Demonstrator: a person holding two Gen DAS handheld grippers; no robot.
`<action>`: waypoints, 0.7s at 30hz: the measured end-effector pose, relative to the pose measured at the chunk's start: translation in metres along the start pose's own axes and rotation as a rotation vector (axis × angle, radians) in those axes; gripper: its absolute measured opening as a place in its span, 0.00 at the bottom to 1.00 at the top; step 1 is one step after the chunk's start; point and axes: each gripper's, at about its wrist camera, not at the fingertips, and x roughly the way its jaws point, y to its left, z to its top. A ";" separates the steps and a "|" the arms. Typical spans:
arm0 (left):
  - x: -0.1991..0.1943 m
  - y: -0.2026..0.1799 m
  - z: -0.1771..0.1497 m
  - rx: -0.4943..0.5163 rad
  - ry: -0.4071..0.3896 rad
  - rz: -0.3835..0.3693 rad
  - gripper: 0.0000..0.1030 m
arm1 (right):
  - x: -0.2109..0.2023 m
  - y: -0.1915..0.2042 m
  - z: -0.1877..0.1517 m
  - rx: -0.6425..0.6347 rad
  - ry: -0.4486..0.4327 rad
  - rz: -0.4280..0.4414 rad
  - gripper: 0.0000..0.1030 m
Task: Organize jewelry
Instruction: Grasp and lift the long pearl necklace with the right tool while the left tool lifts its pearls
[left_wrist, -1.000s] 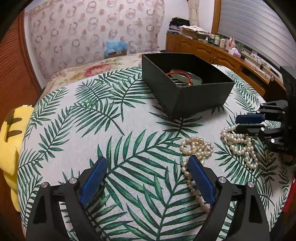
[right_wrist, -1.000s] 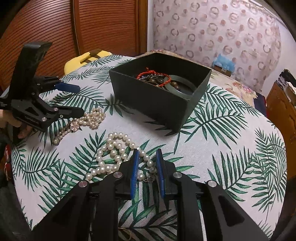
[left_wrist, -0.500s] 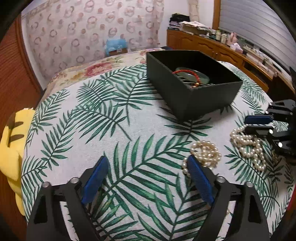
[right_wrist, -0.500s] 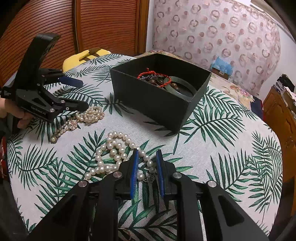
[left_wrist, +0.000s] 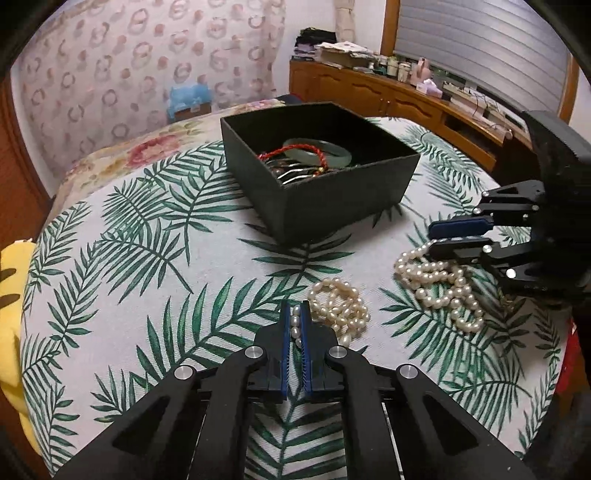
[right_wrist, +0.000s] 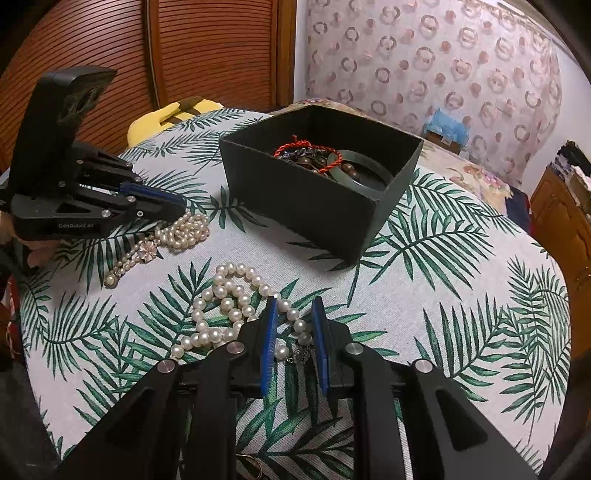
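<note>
My left gripper (left_wrist: 294, 309) is shut on a strand of the small pearl bracelet (left_wrist: 341, 303), which lies bunched on the leaf-print tablecloth; it also shows in the right wrist view (right_wrist: 184, 230). My right gripper (right_wrist: 293, 306) straddles a strand of the large pearl necklace (right_wrist: 225, 317) with a narrow gap between its blue pads, not clamped. That necklace shows in the left wrist view (left_wrist: 439, 280) under the right gripper (left_wrist: 443, 238). A dark open box (left_wrist: 388, 177) behind holds a red cord bracelet (left_wrist: 291, 151), a green bangle (left_wrist: 332, 153) and other pieces.
A round table with a leaf-print cloth (left_wrist: 147, 266) carries everything. A yellow plush toy (left_wrist: 11, 295) sits at its left edge. A wooden sideboard (left_wrist: 406, 96) with clutter stands behind on the right. A slatted wooden door (right_wrist: 184, 55) is beyond the table.
My left gripper has closed from wide open onto the small pearl bracelet's strand. My right gripper's pads have opened slightly around the large necklace.
</note>
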 end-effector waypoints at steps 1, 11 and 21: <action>-0.003 0.000 0.001 -0.005 -0.010 0.002 0.04 | 0.000 0.000 0.001 -0.002 0.010 0.007 0.08; -0.062 -0.008 0.025 -0.038 -0.185 -0.013 0.04 | -0.027 0.012 0.018 -0.030 -0.055 -0.039 0.08; -0.111 -0.011 0.051 -0.076 -0.324 0.014 0.04 | -0.097 0.021 0.054 -0.056 -0.216 -0.062 0.08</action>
